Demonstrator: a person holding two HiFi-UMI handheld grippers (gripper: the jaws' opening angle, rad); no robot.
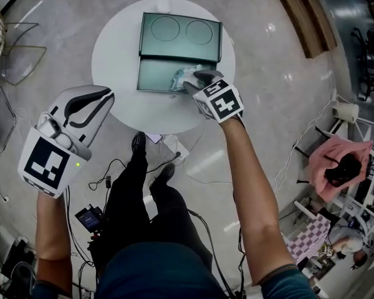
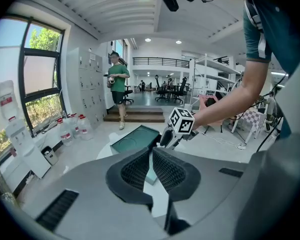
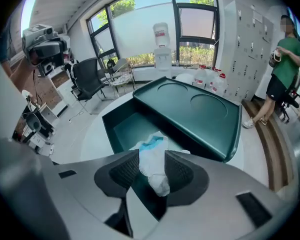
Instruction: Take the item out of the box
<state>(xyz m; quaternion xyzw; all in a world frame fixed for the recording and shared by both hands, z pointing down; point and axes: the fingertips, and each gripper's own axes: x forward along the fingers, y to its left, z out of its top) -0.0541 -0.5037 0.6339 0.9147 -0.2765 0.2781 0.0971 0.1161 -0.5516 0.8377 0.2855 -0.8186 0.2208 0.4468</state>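
Over the round white tabletop (image 1: 112, 55), the right gripper (image 1: 196, 80) reached down into the open green box (image 1: 156, 73).

Its jaws stood released and spread wide, not clamped on anything, with the crumpled white and blue item (image 3: 152, 159) lying right between them, inside the box at the corner under the gripper. Just beyond the gripper's tips the box's lid (image 3: 200, 109) was laid back flat, two round hollows showing in it. The left gripper (image 2: 151, 151) hung well off to the side, clear of the tabletop's edge, its jaws clenched together on nothing and pointing toward the box and the other gripper.
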